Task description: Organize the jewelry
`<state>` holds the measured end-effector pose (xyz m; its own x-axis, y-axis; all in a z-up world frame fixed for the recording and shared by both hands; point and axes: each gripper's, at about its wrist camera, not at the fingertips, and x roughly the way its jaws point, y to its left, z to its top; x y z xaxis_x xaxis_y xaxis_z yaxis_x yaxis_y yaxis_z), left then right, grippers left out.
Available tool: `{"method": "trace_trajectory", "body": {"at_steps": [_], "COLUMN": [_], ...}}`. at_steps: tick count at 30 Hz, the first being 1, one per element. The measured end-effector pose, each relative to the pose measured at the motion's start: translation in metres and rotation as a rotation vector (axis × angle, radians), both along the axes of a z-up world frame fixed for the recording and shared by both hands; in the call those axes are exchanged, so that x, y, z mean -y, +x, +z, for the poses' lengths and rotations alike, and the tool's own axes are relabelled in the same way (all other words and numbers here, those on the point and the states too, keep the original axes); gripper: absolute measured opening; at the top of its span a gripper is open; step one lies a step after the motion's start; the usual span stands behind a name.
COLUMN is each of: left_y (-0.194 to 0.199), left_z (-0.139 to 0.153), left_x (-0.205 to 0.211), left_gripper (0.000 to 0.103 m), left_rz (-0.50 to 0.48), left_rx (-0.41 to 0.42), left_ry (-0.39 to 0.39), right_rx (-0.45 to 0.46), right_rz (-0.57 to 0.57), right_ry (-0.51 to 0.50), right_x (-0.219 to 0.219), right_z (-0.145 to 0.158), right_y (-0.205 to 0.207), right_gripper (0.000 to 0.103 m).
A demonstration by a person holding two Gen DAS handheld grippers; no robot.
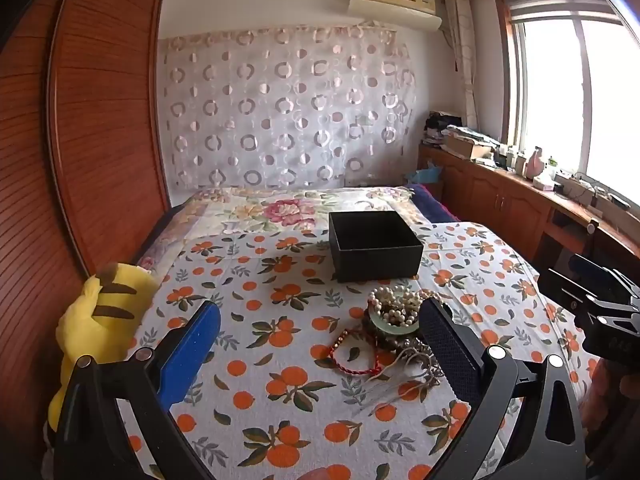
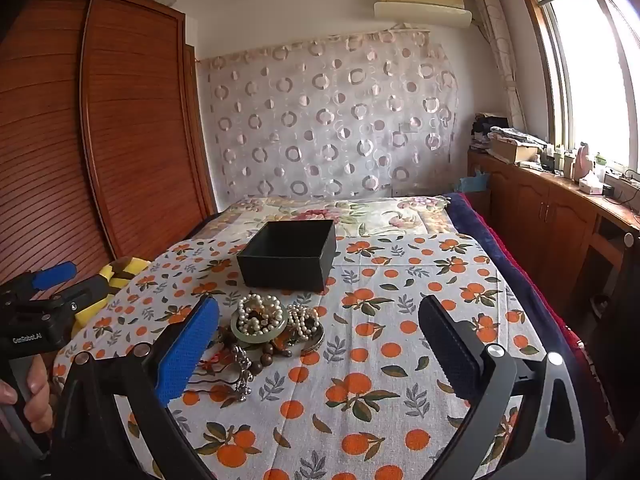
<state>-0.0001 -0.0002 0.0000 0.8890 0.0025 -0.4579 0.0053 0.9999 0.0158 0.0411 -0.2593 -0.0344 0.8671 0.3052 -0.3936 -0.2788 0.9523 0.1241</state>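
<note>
A pile of jewelry [image 1: 400, 320] is seen on the orange-print cloth [image 1: 280, 360] covering the bed, just near of an open black box [image 1: 374, 246]. The left gripper [image 1: 320, 344] and the right gripper [image 2: 320, 344] are both held above the cloth, fingers spread apart and holding nothing. A yellow plush toy [image 1: 96, 312] lies at the left edge.

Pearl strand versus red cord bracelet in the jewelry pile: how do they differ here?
The pearl strand is cream beads bunched in coils; the red cord bracelet is a thin cord lying as one open loop. The pearl strand sits piled on a green bangle; the red cord bracelet lies flat on the orange-print cloth. The pearl strand is nearer the black box. Both are outside the box, ungrasped.
</note>
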Motion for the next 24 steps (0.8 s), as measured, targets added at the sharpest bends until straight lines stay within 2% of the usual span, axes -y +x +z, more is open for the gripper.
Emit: {"method": "trace_trajectory", "body": {"at_steps": [24], "left_y": [-0.004], "left_z": [0.01], "left_x": [0.0], "left_gripper": [0.096], "left_rz": [-0.002], "left_rx": [0.015], "left_ry": [-0.007], "right_rx": [0.014], "right_rz": [-0.001], "right_ry": [-0.008], "right_x": [-0.002], "right_z": [0.005], "right_y": [-0.005], "right_gripper": [0.101]}}
